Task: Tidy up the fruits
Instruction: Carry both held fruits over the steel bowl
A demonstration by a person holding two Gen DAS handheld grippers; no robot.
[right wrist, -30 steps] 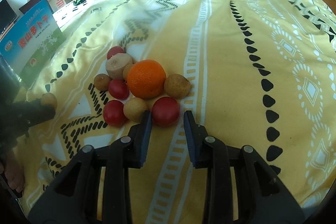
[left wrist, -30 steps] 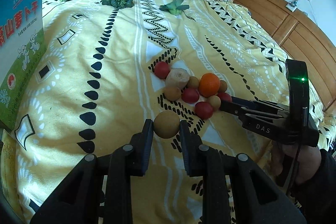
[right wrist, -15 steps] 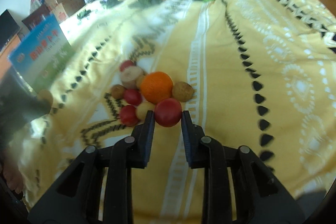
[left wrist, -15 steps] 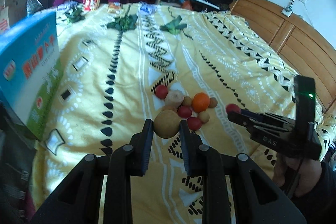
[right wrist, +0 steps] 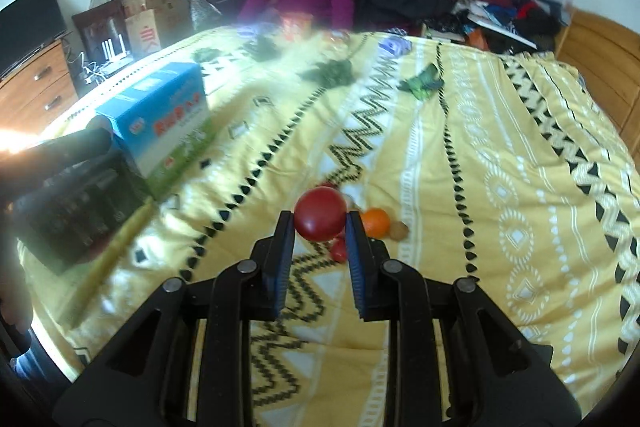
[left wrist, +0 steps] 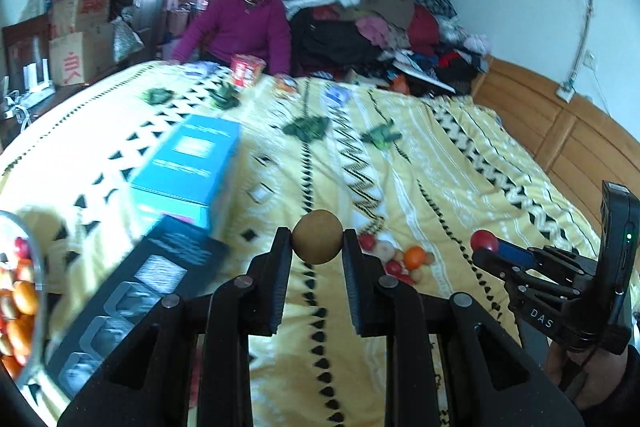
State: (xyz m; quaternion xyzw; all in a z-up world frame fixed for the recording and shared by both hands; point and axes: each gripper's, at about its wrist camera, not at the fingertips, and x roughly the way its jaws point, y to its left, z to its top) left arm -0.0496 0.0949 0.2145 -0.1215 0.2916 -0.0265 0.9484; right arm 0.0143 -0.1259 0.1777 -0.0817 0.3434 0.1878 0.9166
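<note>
Both tongs tilted downward, held above the yellow patterned bedspread (left wrist: 440,163). Left tongs (left wrist: 317,242) clamped on a round tan-brown fruit (left wrist: 318,237), pinched at the fingertips. Right tongs (right wrist: 320,223) clamped on a round red fruit (right wrist: 320,213), likewise at the tips; a hand (left wrist: 576,375) grips that tool's handle. Remaining pile of small red, orange and tan fruits (left wrist: 404,261) lies on the bedspread below and beyond both tongs, apart from them. Glass bowl of fruit (left wrist: 18,291) at the left view's left edge.

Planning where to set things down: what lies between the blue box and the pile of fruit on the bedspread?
Nothing but bare yellow bedspread lies between the blue box and the fruit pile, seen in the right wrist view.
</note>
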